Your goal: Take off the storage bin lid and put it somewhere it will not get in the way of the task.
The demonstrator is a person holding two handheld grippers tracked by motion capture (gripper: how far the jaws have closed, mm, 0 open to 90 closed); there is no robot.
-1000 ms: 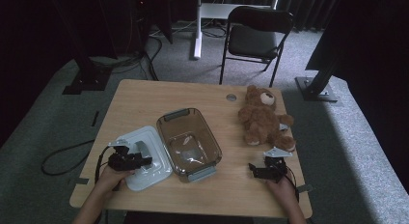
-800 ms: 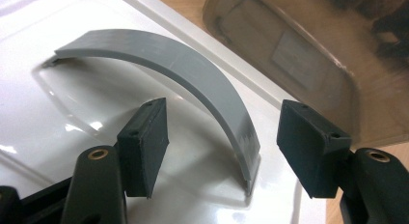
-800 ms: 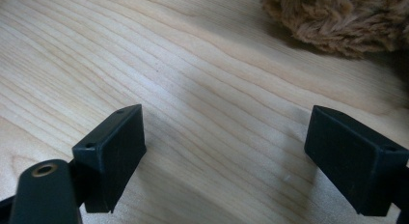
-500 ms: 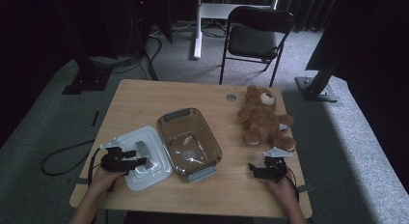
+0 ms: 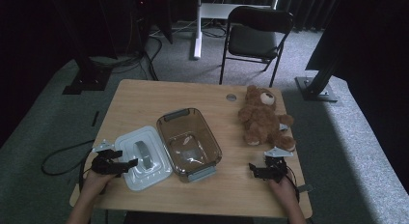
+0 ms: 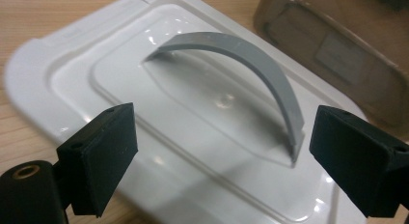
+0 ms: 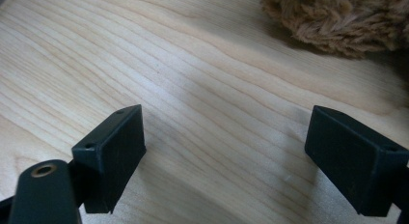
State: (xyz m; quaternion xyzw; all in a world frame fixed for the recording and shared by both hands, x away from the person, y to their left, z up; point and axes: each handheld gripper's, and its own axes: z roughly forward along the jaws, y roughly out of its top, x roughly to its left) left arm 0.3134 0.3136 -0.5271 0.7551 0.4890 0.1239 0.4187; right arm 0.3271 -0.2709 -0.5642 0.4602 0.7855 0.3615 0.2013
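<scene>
Lid, white plastic, rectangular, with arched grey handle: lies flat on the light wooden table near its left front corner, just beside the clear brown plastic container. Left gripper: hovers at the lid's left edge, jaws spread wide and just been opening, the handle in front of them, pads clear of it. Right gripper: near the right front edge, jaws released over bare wood, grasping nothing. Brown plush teddy bear: lies beyond the right gripper.
</scene>
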